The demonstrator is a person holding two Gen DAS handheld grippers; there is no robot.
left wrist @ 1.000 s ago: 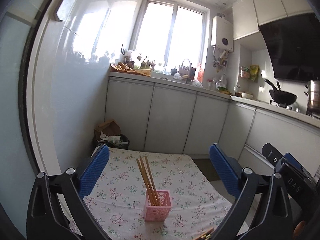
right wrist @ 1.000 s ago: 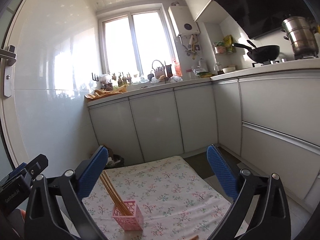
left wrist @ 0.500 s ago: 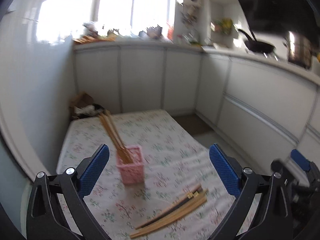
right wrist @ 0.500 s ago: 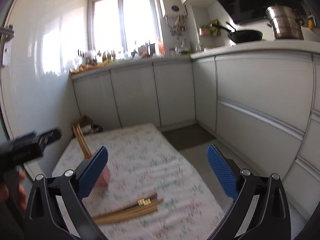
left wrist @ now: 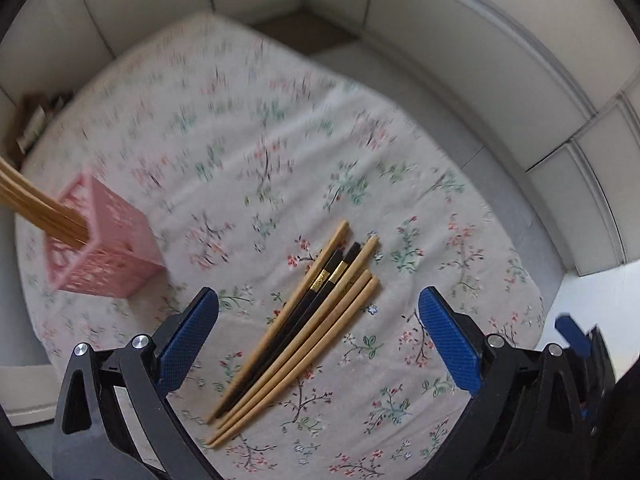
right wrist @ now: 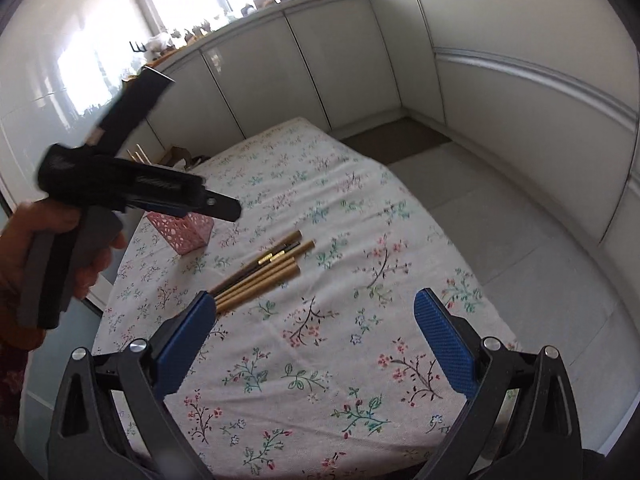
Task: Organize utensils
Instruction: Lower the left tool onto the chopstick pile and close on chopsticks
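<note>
Both claws gape wide and empty: the left claw hangs over the loose chopsticks on the floral desk, just right of the pink basket holding more. The right claw hovers nearby. No writing is legible.

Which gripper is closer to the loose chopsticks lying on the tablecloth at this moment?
Left. The left gripper hangs open directly above the loose chopsticks, which lie between its fingers. The right gripper is open too, with the bundle ahead and off to its left.
</note>
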